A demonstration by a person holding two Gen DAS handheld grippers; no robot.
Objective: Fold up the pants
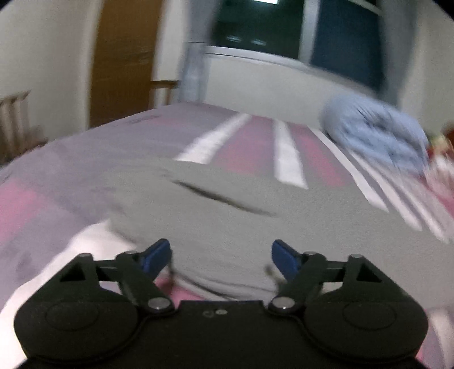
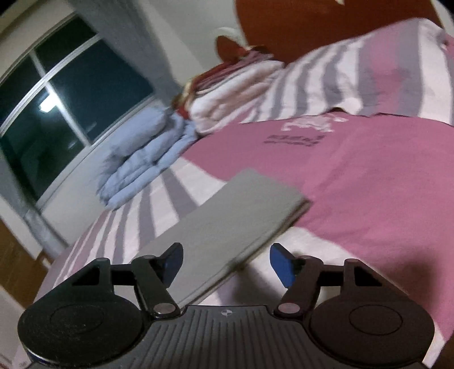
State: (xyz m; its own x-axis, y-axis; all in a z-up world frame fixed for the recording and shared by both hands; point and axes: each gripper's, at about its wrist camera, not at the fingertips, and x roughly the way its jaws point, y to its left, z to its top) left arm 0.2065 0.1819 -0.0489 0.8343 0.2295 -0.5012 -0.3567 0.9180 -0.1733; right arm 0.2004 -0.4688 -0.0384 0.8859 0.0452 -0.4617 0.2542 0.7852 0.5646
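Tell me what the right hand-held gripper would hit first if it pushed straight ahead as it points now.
Most likely the folded grey pants, lying on the bedspread between the right hand-held gripper's open jaws; depth is unclear.

A bed (image 2: pixel 369 181) fills the room's middle, its cover pink with grey and white stripes. Behind it a dark window (image 2: pixel 65 93) in a pale frame shows night outside and mirrors a ceiling light. The walls (image 1: pixel 51 56) are off-white. A brown wooden door (image 1: pixel 124 56) stands at the left, with wooden rails (image 1: pixel 12 119) beside it. A folded blue quilt (image 2: pixel 142 159) lies by the window, next to a striped pillow (image 2: pixel 340 76) and a reddish-brown headboard (image 2: pixel 326 25).
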